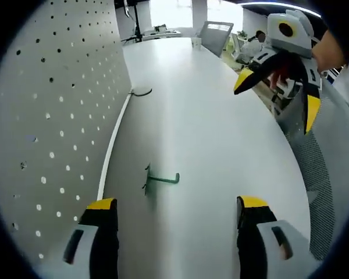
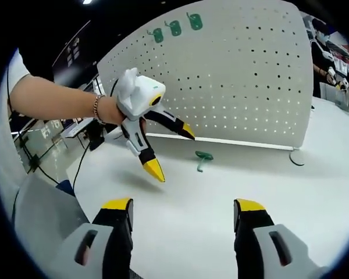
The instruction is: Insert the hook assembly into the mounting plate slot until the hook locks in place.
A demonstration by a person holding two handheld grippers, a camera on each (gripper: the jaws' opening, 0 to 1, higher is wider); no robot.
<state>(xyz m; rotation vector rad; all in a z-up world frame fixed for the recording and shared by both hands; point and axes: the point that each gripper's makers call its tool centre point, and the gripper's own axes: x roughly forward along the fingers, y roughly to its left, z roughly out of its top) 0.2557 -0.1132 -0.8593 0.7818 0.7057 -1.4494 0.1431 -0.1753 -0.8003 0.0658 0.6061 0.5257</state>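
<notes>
**Q:** Jaws are the closest thing in both views, right? What are they up to?

**A:** Yep. Left gripper (image 1: 177,212) has its jaws spread wide with nothing between them, hovering over the white table (image 1: 221,145). Right gripper (image 2: 183,214) is the same, wide open and holding nothing. You can also spot each one from the other's camera, both open there too.

**Q:** Big stuff first, what's around?

**A:** White pegboard (image 2: 244,75) stands upright on the table, with three green hooks (image 2: 175,27) already hung near its top edge. A grey mesh chair (image 1: 323,174) sits at the table's right side.

**Q:** And the hook you're meant to mount?

**A:** Green hook (image 1: 160,178) lies flat on the table, just beside the pegboard's foot and apart from both grippers. Farther along the base there's a small dark wire piece (image 1: 141,92); can't tell what it is.
</notes>
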